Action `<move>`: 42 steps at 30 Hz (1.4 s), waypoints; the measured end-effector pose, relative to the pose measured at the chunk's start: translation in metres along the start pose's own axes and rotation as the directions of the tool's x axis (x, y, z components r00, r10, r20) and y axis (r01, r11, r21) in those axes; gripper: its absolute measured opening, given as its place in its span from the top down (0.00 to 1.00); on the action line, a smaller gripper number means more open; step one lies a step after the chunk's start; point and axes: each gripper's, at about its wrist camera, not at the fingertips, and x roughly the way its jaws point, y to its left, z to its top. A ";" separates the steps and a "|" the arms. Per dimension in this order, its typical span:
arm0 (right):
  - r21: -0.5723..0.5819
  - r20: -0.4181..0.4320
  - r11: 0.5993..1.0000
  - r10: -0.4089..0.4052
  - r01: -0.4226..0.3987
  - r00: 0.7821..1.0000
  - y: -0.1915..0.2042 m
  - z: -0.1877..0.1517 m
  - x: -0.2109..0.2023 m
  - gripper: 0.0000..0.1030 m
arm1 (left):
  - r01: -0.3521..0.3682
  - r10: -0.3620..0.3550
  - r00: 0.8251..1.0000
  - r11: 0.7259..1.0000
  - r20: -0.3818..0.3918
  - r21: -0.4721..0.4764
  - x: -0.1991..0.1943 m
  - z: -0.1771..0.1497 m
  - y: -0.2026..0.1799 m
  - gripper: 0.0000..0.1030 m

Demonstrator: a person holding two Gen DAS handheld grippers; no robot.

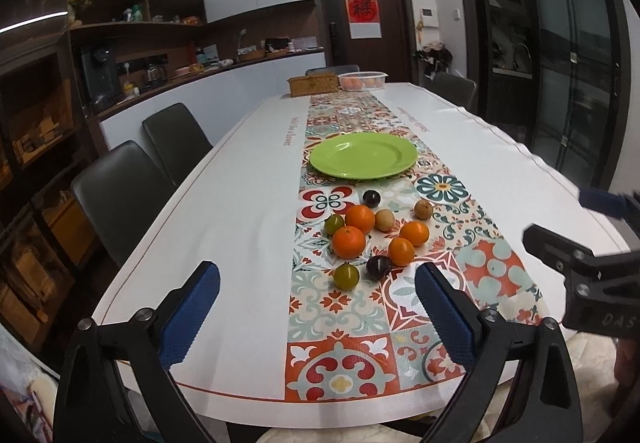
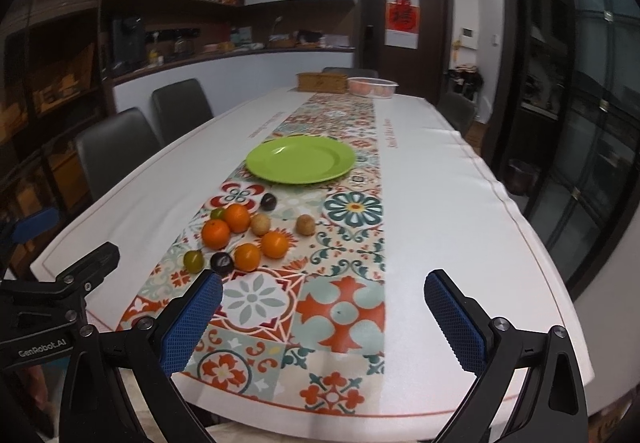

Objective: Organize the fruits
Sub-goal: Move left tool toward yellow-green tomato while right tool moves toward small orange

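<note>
A green plate (image 1: 363,155) (image 2: 301,159) lies empty on the patterned runner (image 1: 344,323) (image 2: 340,307). In front of it sits a cluster of fruits: several oranges (image 1: 349,241) (image 2: 215,233), two dark plums (image 1: 379,266) (image 2: 222,263), two green fruits (image 1: 346,275) (image 2: 193,260) and two tan round fruits (image 1: 422,209) (image 2: 305,224). My left gripper (image 1: 316,311) is open and empty, above the table's near end, short of the fruits. My right gripper (image 2: 323,313) is open and empty, to the right of the cluster.
A white oval table (image 1: 224,227) (image 2: 460,227) holds a woven box (image 1: 313,83) (image 2: 322,81) and a clear container of fruit (image 1: 362,80) (image 2: 372,87) at its far end. Dark chairs (image 1: 120,199) (image 2: 116,159) stand along the left side.
</note>
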 end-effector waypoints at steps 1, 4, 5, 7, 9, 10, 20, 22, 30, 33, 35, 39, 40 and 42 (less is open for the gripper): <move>-0.008 0.000 1.000 0.008 -0.008 1.000 0.002 0.000 0.003 0.07 | 0.007 -0.007 1.000 1.000 -0.004 0.005 0.003 -0.001 0.000 0.07; -0.036 -0.013 0.999 0.034 -0.035 0.999 0.008 0.001 0.015 0.10 | 0.024 -0.024 1.000 1.000 -0.018 0.009 0.012 -0.002 0.002 0.10; -0.046 -0.019 0.998 0.040 -0.041 0.999 0.010 0.001 0.020 0.11 | 0.029 -0.029 0.999 0.999 -0.022 0.013 0.015 -0.002 0.002 0.13; -0.065 -0.029 0.996 0.053 -0.055 0.998 0.014 0.001 0.029 0.18 | 0.031 -0.030 0.999 0.999 -0.034 0.022 0.024 -0.003 0.001 0.16; -0.074 -0.041 0.995 0.065 -0.068 0.997 0.016 0.001 0.036 0.23 | 0.040 -0.038 0.998 0.999 -0.045 0.026 0.031 -0.003 0.001 0.19; -0.079 -0.048 0.994 0.070 -0.074 0.996 0.017 0.001 0.041 0.25 | 0.046 -0.044 0.998 0.999 -0.055 0.028 0.036 -0.003 0.001 0.19; -0.135 -0.116 0.982 0.118 -0.133 0.986 0.034 0.001 0.078 0.39 | 0.090 -0.081 0.989 0.994 -0.127 0.069 0.074 -0.008 0.002 0.32; -0.146 -0.131 0.979 0.126 -0.145 0.983 0.038 0.000 0.086 0.44 | 0.102 -0.091 0.986 0.992 -0.140 0.074 0.080 -0.009 0.002 0.34; -0.153 -0.186 0.969 0.165 -0.194 0.969 0.050 -0.003 0.110 0.51 | 0.148 -0.127 0.972 0.984 -0.196 0.100 0.101 -0.013 -0.002 0.42; -0.147 -0.206 0.967 0.174 -0.207 0.963 0.052 -0.004 0.117 0.55 | 0.168 -0.142 0.965 0.980 -0.220 0.102 0.108 -0.015 -0.004 0.44; -0.141 -0.219 0.968 0.175 -0.208 0.960 0.052 -0.005 0.123 0.56 | 0.176 -0.148 0.961 0.979 -0.235 0.102 0.113 -0.016 -0.004 0.47; -0.126 -0.252 0.969 0.177 -0.213 0.951 0.052 -0.007 0.133 0.59 | 0.185 -0.152 0.953 0.977 -0.262 0.105 0.122 -0.017 -0.006 0.51; -0.123 -0.258 0.969 0.179 -0.216 0.949 0.053 -0.007 0.135 0.59 | 0.186 -0.152 0.952 0.977 -0.267 0.105 0.123 -0.018 -0.005 0.52; -0.122 -0.268 0.967 0.183 -0.222 0.946 0.054 -0.007 0.138 0.60 | 0.191 -0.156 0.947 0.976 -0.280 0.102 0.127 -0.020 -0.005 0.56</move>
